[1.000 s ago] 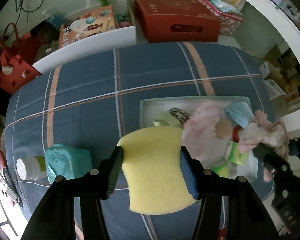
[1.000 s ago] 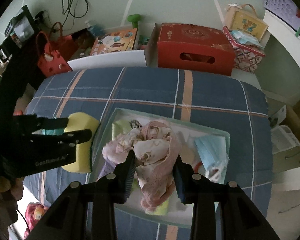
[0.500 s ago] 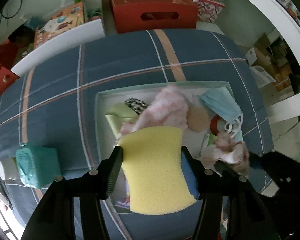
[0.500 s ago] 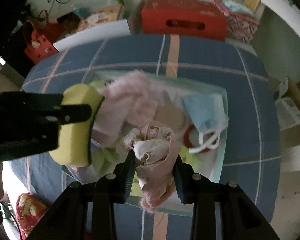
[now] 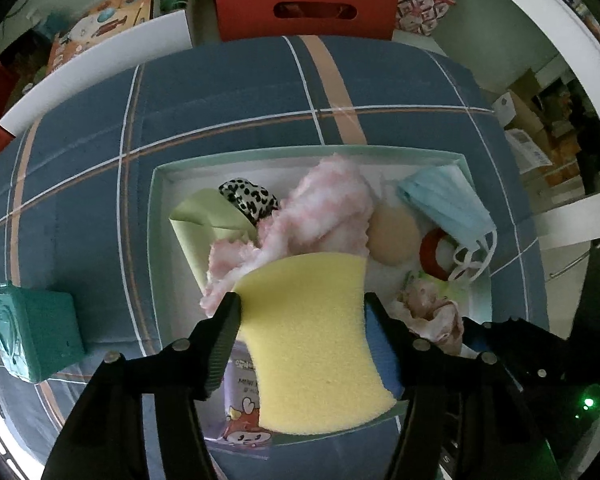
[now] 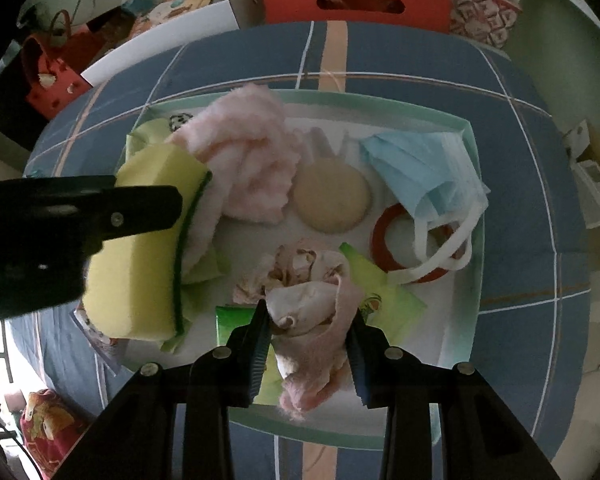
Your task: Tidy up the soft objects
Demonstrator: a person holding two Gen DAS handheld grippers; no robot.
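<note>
My left gripper (image 5: 302, 312) is shut on a yellow sponge (image 5: 316, 344) and holds it over the near left part of a pale green tray (image 5: 156, 240). The sponge also shows in the right wrist view (image 6: 140, 248). My right gripper (image 6: 308, 324) is shut on a crumpled pink patterned cloth (image 6: 312, 304), low over the tray's (image 6: 470, 152) front middle. In the tray lie a fluffy pink cloth (image 6: 252, 152), a blue face mask (image 6: 416, 172), a beige round puff (image 6: 331, 196), a red ring (image 6: 384, 240) and green packets (image 6: 380, 288).
The tray sits on a blue plaid surface (image 5: 228, 92). A teal box (image 5: 36, 336) stands to the tray's left. A red cardboard box (image 5: 300, 0), a white board (image 5: 96, 64) and a patterned basket (image 6: 480, 4) lie beyond the far edge.
Both grippers moved over the tray and lower toward it. The sponge came in from the left; the pink patterned cloth came down toward the tray's front.
</note>
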